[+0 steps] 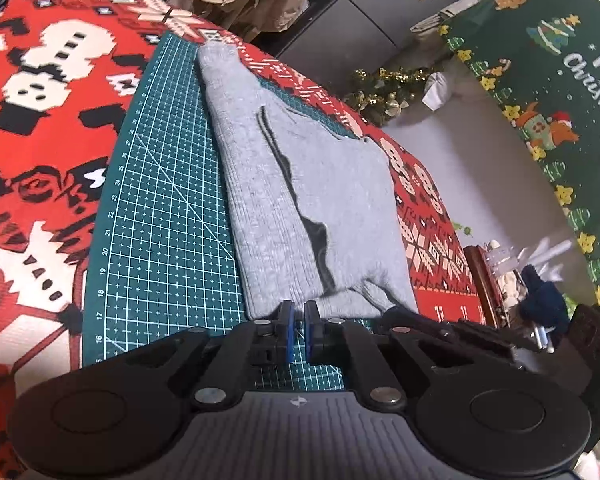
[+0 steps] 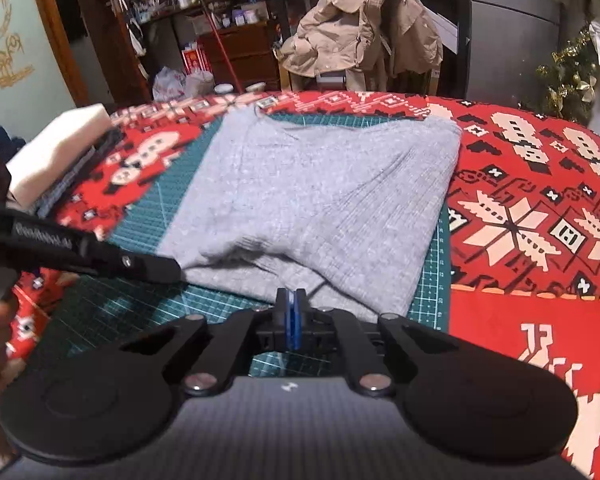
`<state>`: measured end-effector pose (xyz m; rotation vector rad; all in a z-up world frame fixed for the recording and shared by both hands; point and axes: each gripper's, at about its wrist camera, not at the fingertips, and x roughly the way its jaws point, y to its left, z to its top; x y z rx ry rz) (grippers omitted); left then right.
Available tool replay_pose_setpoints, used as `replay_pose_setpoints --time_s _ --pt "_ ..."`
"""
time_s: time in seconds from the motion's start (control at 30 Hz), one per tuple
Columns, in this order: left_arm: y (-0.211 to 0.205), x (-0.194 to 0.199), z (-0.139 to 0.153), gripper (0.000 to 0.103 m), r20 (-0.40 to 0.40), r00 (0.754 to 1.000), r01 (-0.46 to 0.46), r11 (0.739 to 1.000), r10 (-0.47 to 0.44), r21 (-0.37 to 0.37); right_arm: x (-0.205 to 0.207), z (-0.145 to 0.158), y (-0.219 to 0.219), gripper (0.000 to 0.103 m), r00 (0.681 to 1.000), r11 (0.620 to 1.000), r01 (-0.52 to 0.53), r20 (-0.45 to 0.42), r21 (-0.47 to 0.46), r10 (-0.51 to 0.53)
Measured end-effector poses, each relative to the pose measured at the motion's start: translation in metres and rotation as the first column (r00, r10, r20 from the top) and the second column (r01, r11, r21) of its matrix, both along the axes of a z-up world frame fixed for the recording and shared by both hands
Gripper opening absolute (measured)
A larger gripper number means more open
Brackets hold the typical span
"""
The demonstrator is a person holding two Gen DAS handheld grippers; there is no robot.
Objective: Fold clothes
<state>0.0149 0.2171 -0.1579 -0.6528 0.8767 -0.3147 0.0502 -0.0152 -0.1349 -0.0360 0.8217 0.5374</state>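
One folded grey sweater (image 1: 300, 200), lengthwise away.

Your left gripper (image 1: 299, 312) sits at the grey sweater's (image 1: 300, 200) near hem, whether cloth lies in its narrow gap unclear. The green banner's (image 1: 560, 92) lettering is cut off at the frame edge. The near hem is smeared before your right gripper (image 2: 291, 300).
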Motion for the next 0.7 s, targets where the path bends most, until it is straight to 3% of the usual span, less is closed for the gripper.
replay_pose_setpoints --time_s 0.1,0.2,0.3,0.43,0.7 --pt "0.001 -0.002 0.010 0.006 0.054 0.998 -0.013 1.000 0.014 -0.012 -0.004 0.010 0.004 0.009 0.999 0.999 -0.017 0.033 0.039 0.016" --pt "0.001 0.005 0.014 0.006 0.075 0.996 -0.040 0.999 0.040 -0.005 0.000 0.014 0.020 0.009 0.997 0.997 -0.054 0.053 0.055 0.051" --pt "0.005 0.013 0.005 0.002 0.030 0.996 -0.085 0.996 0.085 0.011 0.007 0.016 0.040 0.005 0.993 0.993 -0.096 0.068 0.063 0.092" --pt "0.011 0.007 -0.005 0.002 -0.013 0.993 -0.118 0.993 0.118 -0.021 0.011 0.004 0.057 0.004 0.993 0.992 -0.114 0.051 0.051 0.111" --pt "0.013 -0.002 -0.008 0.002 -0.016 0.994 -0.109 0.994 0.108 -0.018 0.008 -0.013 0.061 0.003 0.993 0.993 -0.119 0.014 0.019 0.119"
